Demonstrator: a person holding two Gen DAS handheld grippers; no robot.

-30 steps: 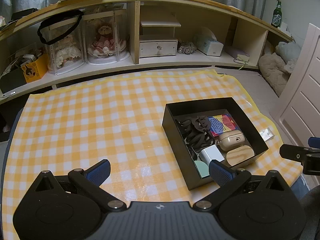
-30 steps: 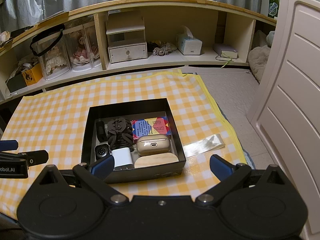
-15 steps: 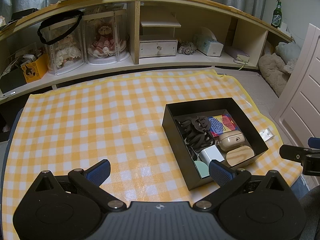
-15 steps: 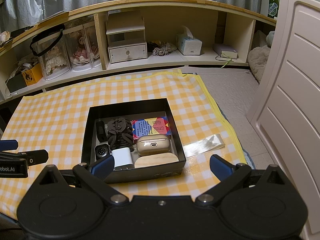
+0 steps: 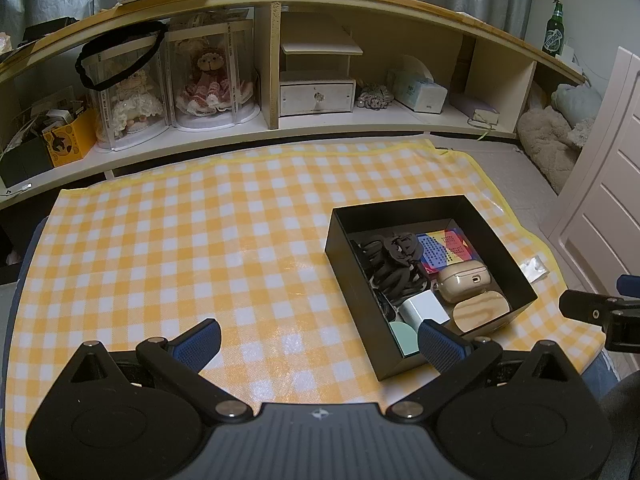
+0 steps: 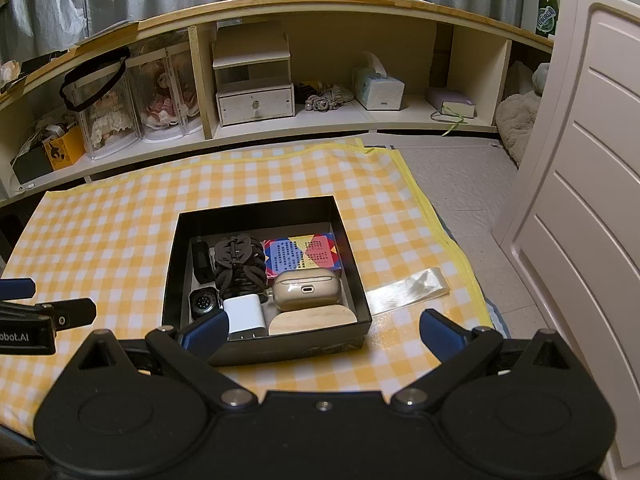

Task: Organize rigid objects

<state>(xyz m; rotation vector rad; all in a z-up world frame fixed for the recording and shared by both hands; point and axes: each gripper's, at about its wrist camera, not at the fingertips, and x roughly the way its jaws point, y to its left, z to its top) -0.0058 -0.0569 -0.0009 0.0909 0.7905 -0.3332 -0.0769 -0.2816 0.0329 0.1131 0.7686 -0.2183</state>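
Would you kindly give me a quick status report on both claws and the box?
Left claw open, empty. Right claw open, empty. Black box packed: charger, earbud case, hair clip. Clear wrapper loose on the cloth beside it.

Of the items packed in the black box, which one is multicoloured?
The flat patterned card box at the far right corner of the black box: red, blue and yellow panels, while its neighbours are black, white, beige or wood.

From my left camera the black box's (image 5: pixel 362 280) near wall hides most of a pale green thing (image 5: pixel 403 334) at lower right, and my right gripper (image 5: pixel 592 312) is cut off by the right edge.
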